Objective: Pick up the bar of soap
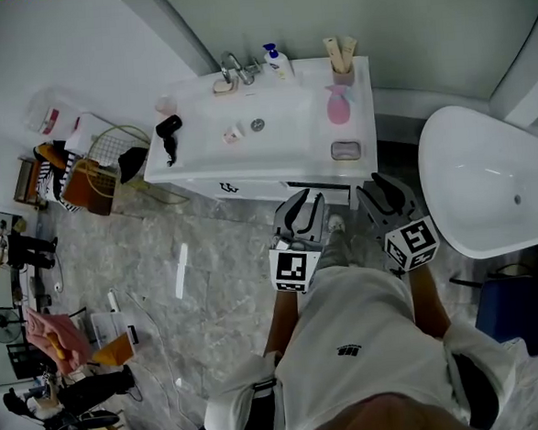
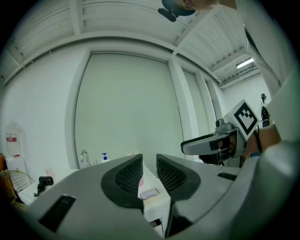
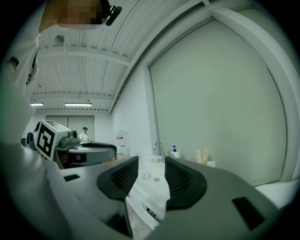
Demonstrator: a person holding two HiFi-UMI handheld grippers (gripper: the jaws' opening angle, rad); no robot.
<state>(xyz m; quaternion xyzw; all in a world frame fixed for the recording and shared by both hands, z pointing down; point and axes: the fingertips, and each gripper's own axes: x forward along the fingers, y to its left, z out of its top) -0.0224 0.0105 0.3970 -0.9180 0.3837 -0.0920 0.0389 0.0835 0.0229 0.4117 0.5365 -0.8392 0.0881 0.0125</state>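
A pale lilac bar of soap [image 1: 345,150] lies in a small dish on the front right corner of the white vanity [image 1: 247,170]. In the left gripper view the soap [image 2: 149,192] shows low in the gap between the jaws, some way ahead. My left gripper [image 1: 306,199] [image 2: 149,161] hangs in front of the vanity. Its jaws stand a little apart with nothing between them. My right gripper [image 1: 377,186] [image 3: 151,164] is beside it on the right, also open and empty. A small pinkish piece [image 3: 146,176] lies in the basin near the drain [image 1: 257,125].
On the vanity stand a faucet [image 1: 234,69], a pump bottle [image 1: 277,60], a pink bottle [image 1: 338,106], a cup of tubes [image 1: 341,67] and a black hairdryer [image 1: 169,132]. A white bathtub [image 1: 487,185] is at the right. A wire basket [image 1: 109,161] is at the left.
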